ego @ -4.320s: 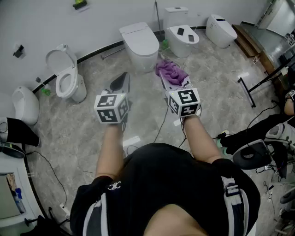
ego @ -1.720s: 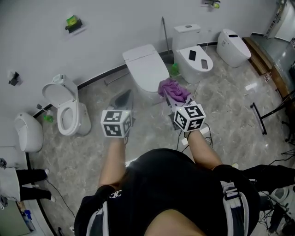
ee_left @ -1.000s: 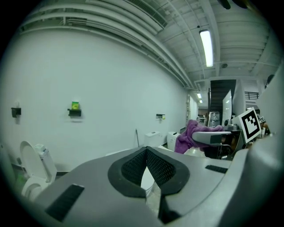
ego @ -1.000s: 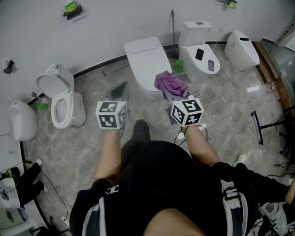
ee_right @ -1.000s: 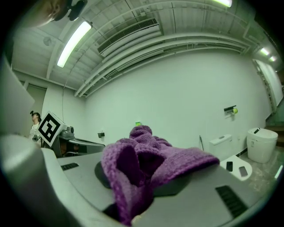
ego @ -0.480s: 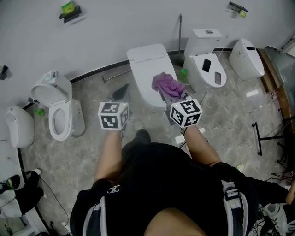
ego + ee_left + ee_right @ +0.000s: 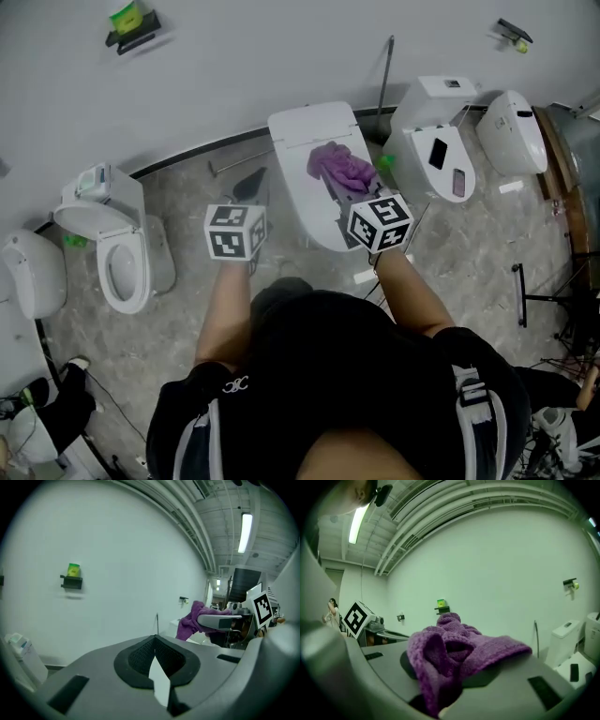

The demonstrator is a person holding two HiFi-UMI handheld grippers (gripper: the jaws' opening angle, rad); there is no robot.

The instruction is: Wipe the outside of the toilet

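The white toilet (image 7: 305, 141) with its lid down stands against the wall, straight ahead in the head view. My right gripper (image 7: 349, 192) is shut on a bunched purple cloth (image 7: 340, 167), which hangs over the lid; in the right gripper view the cloth (image 7: 454, 653) drapes over both jaws and hides the tips. My left gripper (image 7: 248, 184) is shut with nothing in it, held over the floor just left of the bowl. In the left gripper view its black pads (image 7: 140, 656) meet, and the right gripper (image 7: 220, 620) with the cloth (image 7: 190, 623) shows off to the right.
A toilet (image 7: 117, 267) with its lid up stands at the left, with another fixture (image 7: 28, 272) beyond it. Two more toilets (image 7: 441, 155) (image 7: 516, 131) stand at the right. A thin pole (image 7: 384, 75) leans on the wall. A black stand (image 7: 544, 300) is at the right.
The person has walked up to the closed-lid toilet. Both grippers came forward with them; the cloth now hangs over the lid instead of over the floor.
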